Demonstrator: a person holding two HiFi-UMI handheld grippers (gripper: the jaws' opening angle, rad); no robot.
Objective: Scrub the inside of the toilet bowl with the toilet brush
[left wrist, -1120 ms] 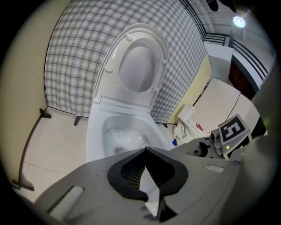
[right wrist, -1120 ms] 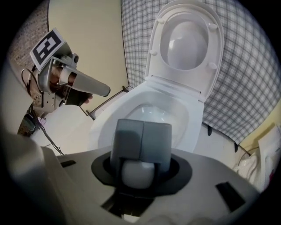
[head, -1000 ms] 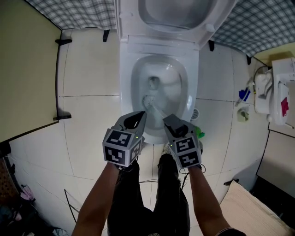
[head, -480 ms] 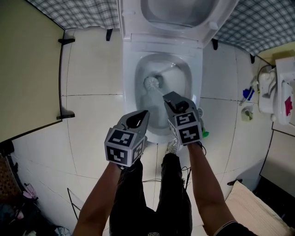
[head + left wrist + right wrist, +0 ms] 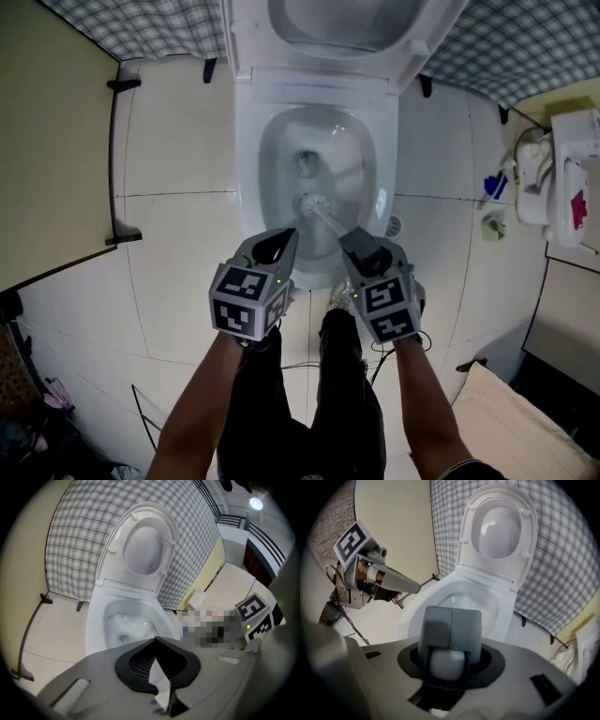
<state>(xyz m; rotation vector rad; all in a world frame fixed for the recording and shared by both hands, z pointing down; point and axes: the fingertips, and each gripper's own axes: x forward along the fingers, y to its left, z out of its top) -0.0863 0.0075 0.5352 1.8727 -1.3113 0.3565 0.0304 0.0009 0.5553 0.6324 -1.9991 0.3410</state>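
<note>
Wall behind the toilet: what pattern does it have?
The wall has a grey-and-white checked pattern, clearest in the left gripper view.

Light even, soft. Round ceiling lamp [image 5: 255, 502] glares high right of left jaws. Both gripper views bowed, black-cornered. White rounded toilet brush handle [image 5: 446, 663] between right jaws out of focus.
</note>
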